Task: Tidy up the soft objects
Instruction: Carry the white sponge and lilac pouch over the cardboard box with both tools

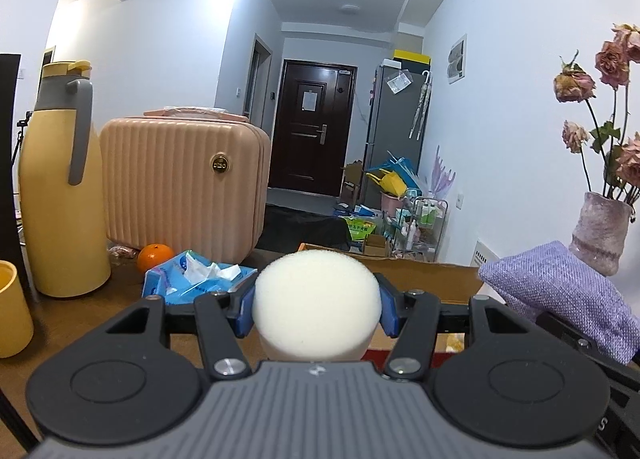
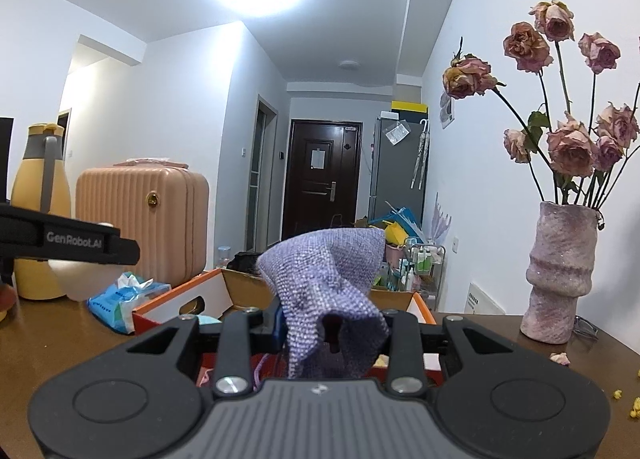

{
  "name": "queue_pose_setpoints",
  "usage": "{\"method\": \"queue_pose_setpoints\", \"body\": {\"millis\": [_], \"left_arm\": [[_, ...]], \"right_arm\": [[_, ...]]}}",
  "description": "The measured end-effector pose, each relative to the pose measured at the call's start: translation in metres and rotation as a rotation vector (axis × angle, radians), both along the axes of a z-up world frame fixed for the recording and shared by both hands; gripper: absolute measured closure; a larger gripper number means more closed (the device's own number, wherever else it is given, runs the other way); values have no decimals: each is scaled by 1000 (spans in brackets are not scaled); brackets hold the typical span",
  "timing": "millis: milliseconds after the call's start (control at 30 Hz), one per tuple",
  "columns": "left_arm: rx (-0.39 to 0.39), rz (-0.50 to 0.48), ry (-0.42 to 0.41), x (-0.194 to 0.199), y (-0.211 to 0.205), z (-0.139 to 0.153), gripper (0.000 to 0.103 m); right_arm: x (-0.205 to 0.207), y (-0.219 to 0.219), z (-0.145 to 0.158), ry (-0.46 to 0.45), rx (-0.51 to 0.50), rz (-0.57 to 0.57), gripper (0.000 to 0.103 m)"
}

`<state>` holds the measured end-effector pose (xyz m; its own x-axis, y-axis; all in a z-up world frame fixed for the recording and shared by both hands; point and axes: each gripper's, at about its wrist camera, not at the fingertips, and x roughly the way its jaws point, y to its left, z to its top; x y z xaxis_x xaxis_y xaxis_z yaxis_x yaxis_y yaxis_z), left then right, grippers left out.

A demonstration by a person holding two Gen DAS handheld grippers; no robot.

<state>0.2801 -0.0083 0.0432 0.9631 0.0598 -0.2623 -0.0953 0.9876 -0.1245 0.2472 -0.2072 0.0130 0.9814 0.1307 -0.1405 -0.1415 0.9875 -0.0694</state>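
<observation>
Left tongs clamped on a white foam ball; blue pads press into its sides, ball bulging above and ahead of them

Right tongs clamped on a lilac woven cloth; the fabric is bunched between the pads and stands up in a crumpled peak above them, one fold hanging below

Both tongs held above the brown worktop, left tongs just to the left of the right ones; in the left wrist view the cloth shows close at right

Just ahead of and below both tongs: open cardboard box with orange edges and white flaps, something reddish inside, contents hard to make out

Ahead-left of the left tongs: blue tissue pack, torn open, flat on the worktop; beyond it an orange, a pink ribbed case, a yellow thermos jug upright

Right of the right tongs: pinkish vase with dried roses, upright on the worktop; fallen petal and yellow crumbs near its foot
</observation>
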Motion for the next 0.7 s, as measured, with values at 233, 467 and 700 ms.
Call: {"method": "queue_pose_setpoints", "body": {"millis": [233, 467, 700], "left_arm": [[-2, 1, 3, 25, -3, -1, 45], [3, 1, 9, 46, -7, -4, 45], [5, -2, 9, 61, -11, -3, 45]], "right_arm": [[23, 1, 0, 1, 8, 0, 71], [46, 0, 0, 4, 18, -2, 71], [65, 0, -2, 6, 22, -2, 71]]}}
